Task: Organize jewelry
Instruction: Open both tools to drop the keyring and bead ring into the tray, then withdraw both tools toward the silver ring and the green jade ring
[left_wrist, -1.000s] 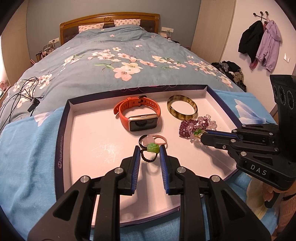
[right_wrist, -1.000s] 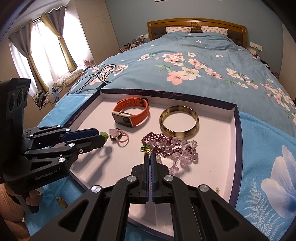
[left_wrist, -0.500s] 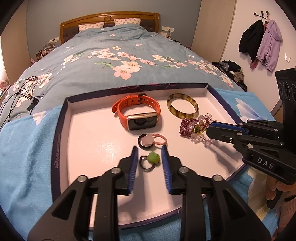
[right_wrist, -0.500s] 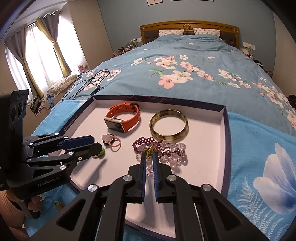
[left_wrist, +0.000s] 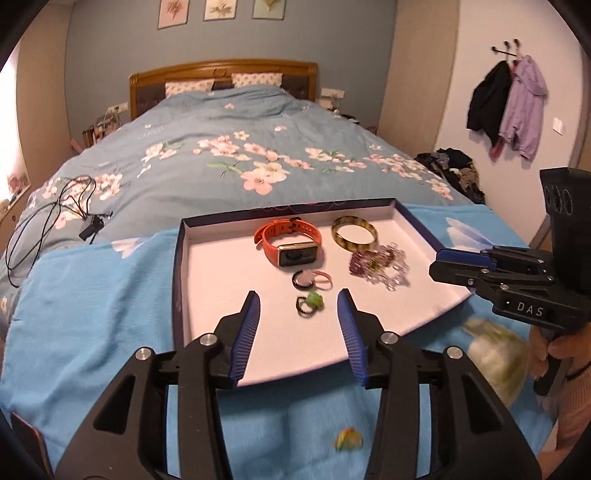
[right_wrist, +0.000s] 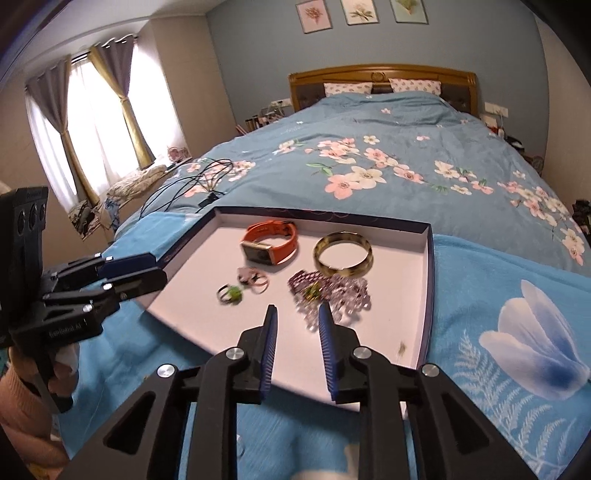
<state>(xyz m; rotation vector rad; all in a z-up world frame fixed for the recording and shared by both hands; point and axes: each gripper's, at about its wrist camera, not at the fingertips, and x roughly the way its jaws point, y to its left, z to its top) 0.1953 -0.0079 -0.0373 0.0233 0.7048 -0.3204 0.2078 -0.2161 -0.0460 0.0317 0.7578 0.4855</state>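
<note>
In the left wrist view our left gripper (left_wrist: 298, 299) fills the lower centre of the frame, its blue-padded jaws apart and opening, with nothing pressed between them. Just beyond the tips, seen through the gap, lies a dark ring with a green stone (left_wrist: 309, 303) on the pale floor of the tray (left_wrist: 221, 295), clear of both pads. A little higher in the frame sit a dark-rimmed ring (left_wrist: 303, 279) and a thin pink loop (left_wrist: 322, 277) touching it. Above those rests the orange smartwatch (left_wrist: 290, 244), and to its right the mottled bangle (left_wrist: 354, 234). Under the bangle, toward the right of the frame, the purple and clear bead bracelets (left_wrist: 380, 265) lie in a heap.

Our right gripper (left_wrist: 441, 260) enters from the right edge of that view, its tips over the tray's right rim, near the bead heap.

In the right wrist view the right gripper (right_wrist: 295, 314) sits at lower centre, jaws slightly apart and opening, holding nothing. The bead bracelets (right_wrist: 332, 291) lie just past its tips, blurred, with a small green and gold charm (right_wrist: 312, 291) on them. The ring with the green stone (right_wrist: 231, 293) is to the left of centre, and the left gripper (right_wrist: 155, 271) reaches in from the left edge over the tray's corner.

The tray rests on a light blue blanket (left_wrist: 92, 295) laid over the flowered duvet (left_wrist: 221, 147) of the bed, with a black cable (left_wrist: 55, 206) lying at the left of the frame.
</note>
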